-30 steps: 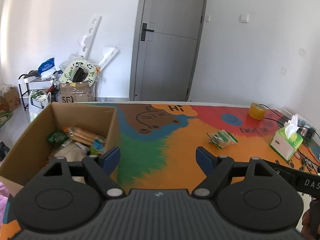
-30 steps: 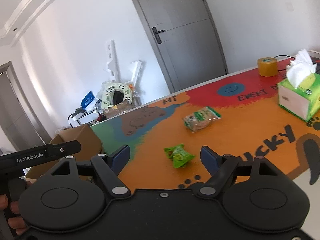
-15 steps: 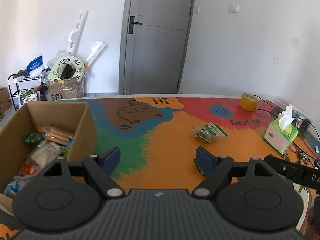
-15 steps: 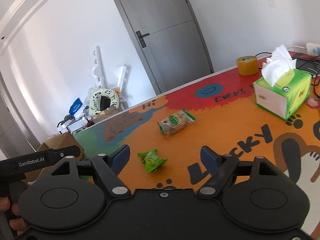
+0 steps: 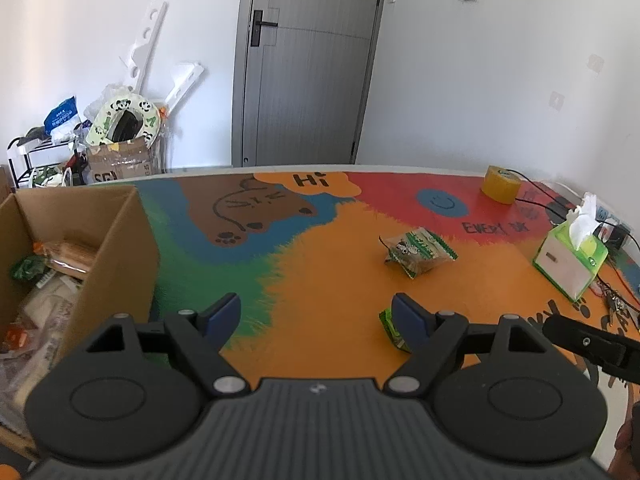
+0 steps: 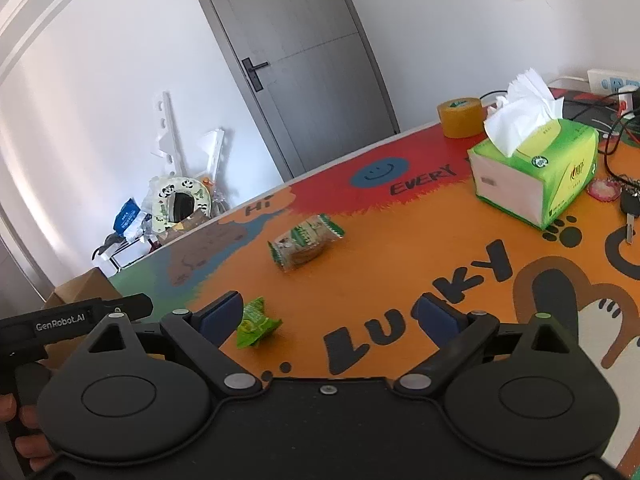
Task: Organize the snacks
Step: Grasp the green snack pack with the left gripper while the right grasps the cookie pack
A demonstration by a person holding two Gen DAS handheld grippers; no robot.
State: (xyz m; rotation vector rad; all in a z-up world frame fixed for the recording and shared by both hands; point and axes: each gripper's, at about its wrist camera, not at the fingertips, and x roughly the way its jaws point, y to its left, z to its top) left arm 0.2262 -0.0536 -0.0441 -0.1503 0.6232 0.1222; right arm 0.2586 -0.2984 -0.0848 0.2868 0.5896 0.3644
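Two snacks lie on the colourful table mat. A biscuit pack with a green and white wrapper (image 5: 418, 251) (image 6: 306, 242) rests mid-table. A small green packet (image 6: 256, 323) (image 5: 389, 326) lies nearer, just inside my right gripper's left finger and half hidden behind my left gripper's right finger. My left gripper (image 5: 318, 314) is open and empty. My right gripper (image 6: 330, 316) is empty too, its jaws opening wider. The cardboard box (image 5: 120, 232), holding several snacks, stands at the left.
A green tissue box (image 6: 536, 172) stands at the right, with a roll of yellow tape (image 6: 460, 117) behind it. Cables, keys and a power strip (image 6: 612, 84) crowd the right edge. A hand (image 6: 24, 432) holds the left gripper's handle.
Both gripper views have swung right and lower toward the table. The box has slid to the left edge, the green packet has come near both grippers, and the right jaws have spread wider.
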